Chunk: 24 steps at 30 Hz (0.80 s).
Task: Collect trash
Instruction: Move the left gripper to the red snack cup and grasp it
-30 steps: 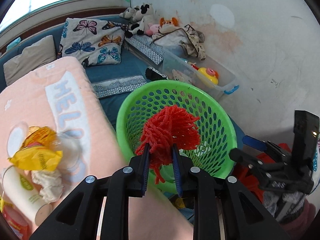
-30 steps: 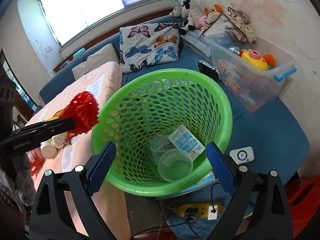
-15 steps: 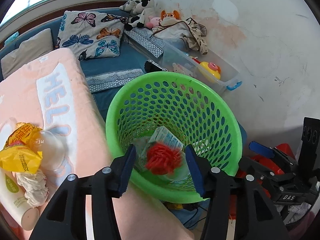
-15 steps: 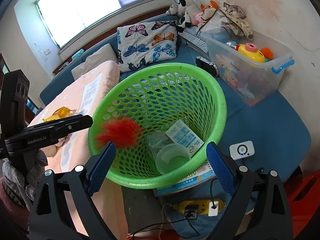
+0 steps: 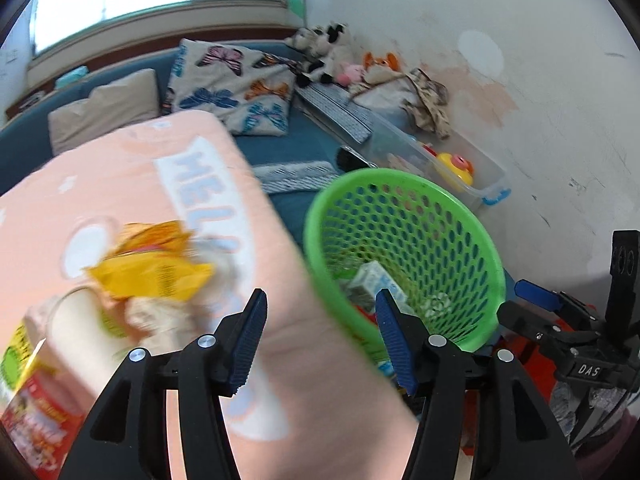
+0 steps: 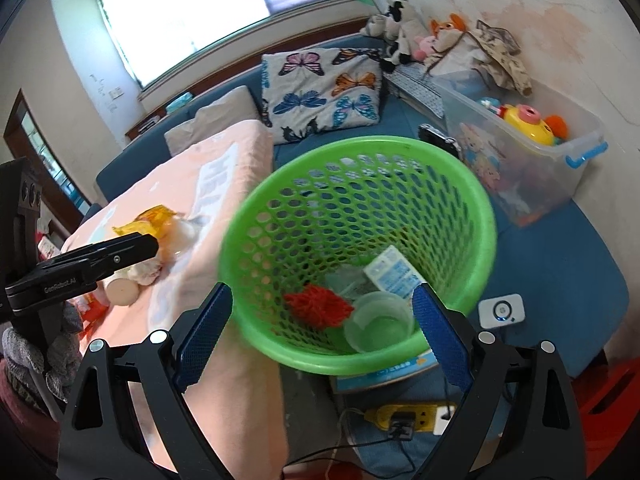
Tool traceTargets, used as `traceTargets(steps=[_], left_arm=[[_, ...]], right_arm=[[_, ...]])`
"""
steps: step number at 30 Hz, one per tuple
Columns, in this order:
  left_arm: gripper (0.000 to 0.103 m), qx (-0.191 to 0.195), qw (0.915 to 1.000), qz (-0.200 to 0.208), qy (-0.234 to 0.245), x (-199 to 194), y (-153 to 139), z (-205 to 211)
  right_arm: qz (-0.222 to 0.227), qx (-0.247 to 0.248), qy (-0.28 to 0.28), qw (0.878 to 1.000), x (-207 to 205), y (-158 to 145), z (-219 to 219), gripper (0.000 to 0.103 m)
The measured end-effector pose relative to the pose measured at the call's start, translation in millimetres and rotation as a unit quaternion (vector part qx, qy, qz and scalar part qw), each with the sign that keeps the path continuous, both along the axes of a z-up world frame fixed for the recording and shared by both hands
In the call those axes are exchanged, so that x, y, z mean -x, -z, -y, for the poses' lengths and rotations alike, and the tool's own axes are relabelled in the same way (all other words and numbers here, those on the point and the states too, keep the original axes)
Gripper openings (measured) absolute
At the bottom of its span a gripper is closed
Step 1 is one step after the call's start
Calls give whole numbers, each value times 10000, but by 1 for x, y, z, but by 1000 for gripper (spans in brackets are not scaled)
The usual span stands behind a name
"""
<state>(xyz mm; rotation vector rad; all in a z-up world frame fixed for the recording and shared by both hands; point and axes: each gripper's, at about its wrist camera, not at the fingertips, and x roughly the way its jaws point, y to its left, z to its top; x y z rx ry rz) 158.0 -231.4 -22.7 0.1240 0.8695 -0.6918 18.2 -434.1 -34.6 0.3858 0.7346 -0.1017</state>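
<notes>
The green mesh basket [image 5: 400, 184] [image 6: 360, 146] stands beside the bed. At its bottom lie a red net ball [image 6: 318, 306], a clear plastic cup [image 6: 378, 326] and a white-and-blue carton [image 6: 394, 272]. My left gripper [image 5: 320, 300] hangs over the pink blanket's edge, left of the basket, jaws opening with nothing between them. Ahead to its left lies blurred trash: a yellow wrapper [image 5: 152, 268], crumpled tissue [image 5: 152, 312], a white bottle [image 5: 80, 328] and a red packet [image 5: 36, 412]. My right gripper [image 6: 322, 292] stands open in front of the basket, holding nothing.
The pink blanket [image 5: 120, 184] covers the blue bed. A clear storage box [image 6: 540, 160] with toys sits along the wall behind the basket. A butterfly pillow [image 6: 320, 88] lies further back. On the floor are a yellow power strip [image 6: 412, 416] and a small white device [image 6: 502, 311].
The left gripper opened and let go of the red net ball, which dropped into the basket. It then swung left toward the trash on the blanket.
</notes>
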Motion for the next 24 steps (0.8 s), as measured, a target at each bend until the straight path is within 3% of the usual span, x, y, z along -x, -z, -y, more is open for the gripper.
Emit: traceTargets(steps=[13,24], left_arm=[[55,-35,9928,368,-1137,14,-14,-111],[55,36,9723,573,-2267,40,-15,-217]], right_arm=[[152,176,-671,9975,-27,-19,-66,91],[184,338,-1291,9909,-51,-29,-126,91]])
